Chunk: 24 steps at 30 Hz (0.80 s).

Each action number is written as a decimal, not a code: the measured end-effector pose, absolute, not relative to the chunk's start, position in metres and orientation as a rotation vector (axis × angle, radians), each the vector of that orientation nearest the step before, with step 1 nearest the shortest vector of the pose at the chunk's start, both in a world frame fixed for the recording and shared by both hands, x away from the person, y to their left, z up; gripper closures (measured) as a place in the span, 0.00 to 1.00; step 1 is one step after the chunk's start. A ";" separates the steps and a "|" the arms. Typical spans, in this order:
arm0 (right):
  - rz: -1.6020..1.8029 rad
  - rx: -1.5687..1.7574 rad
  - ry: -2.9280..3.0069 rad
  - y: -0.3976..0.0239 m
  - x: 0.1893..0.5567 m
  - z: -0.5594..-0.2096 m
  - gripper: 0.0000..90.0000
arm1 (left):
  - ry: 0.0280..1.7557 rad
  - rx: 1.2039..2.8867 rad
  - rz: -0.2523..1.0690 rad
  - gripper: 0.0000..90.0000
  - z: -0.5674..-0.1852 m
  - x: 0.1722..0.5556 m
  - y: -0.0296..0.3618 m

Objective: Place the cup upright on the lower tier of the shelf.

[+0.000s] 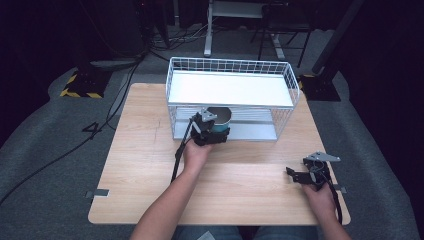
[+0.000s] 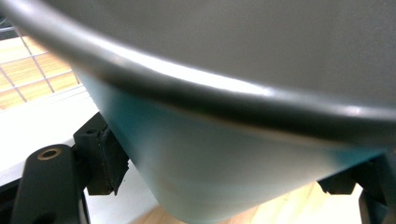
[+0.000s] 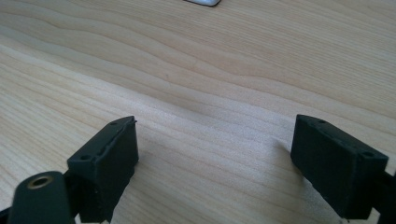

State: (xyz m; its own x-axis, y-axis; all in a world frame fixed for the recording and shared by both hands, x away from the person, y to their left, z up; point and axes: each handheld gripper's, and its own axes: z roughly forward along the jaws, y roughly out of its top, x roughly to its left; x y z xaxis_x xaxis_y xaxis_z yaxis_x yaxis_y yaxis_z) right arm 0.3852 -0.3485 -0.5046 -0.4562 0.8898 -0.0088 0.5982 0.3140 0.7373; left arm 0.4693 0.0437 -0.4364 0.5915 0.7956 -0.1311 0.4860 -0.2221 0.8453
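Observation:
A teal bowl (image 1: 218, 120) with a grey inside and dark rim sits at the front opening of the lower level of a white wire rack (image 1: 172, 80). My left gripper (image 1: 211, 132) is shut on it, one jaw on each side of the teal wall. In the left gripper view the bowl (image 2: 224, 154) looms close between the black pads (image 2: 100, 158), over the rack's white lower shelf (image 2: 37, 126). My right gripper (image 1: 296, 175) rests low over the wooden table (image 1: 145, 165) at the near right, open, with bare wood between its pads (image 3: 109, 163).
The rack's flat white top shelf (image 1: 230, 89) is bare. Behind the table lie floor cables, a stand base with yellow-black tape (image 1: 80, 89) and desk legs (image 1: 207, 35). A small white object (image 3: 203, 2) lies at the far edge of the right gripper view.

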 end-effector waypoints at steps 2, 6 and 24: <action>0.948 1.320 2.170 -0.349 0.385 -0.505 0.17 | 1.035 1.872 0.412 0.22 -0.438 0.471 0.042; 0.946 1.321 2.169 -0.349 0.385 -0.504 0.17 | 1.044 1.853 0.425 0.22 -0.442 0.478 0.037; 0.945 1.321 2.167 -0.348 0.385 -0.505 0.17 | 1.094 1.807 0.486 0.22 -0.459 0.483 0.026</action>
State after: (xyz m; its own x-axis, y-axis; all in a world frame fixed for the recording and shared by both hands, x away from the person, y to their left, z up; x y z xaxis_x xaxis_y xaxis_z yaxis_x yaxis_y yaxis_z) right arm 0.3853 -0.3484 -0.5046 -0.4535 0.8912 -0.0110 0.5982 0.3136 0.7374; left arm 0.4832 0.0259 -0.4593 0.5233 0.8429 -0.1253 0.4720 -0.1643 0.8662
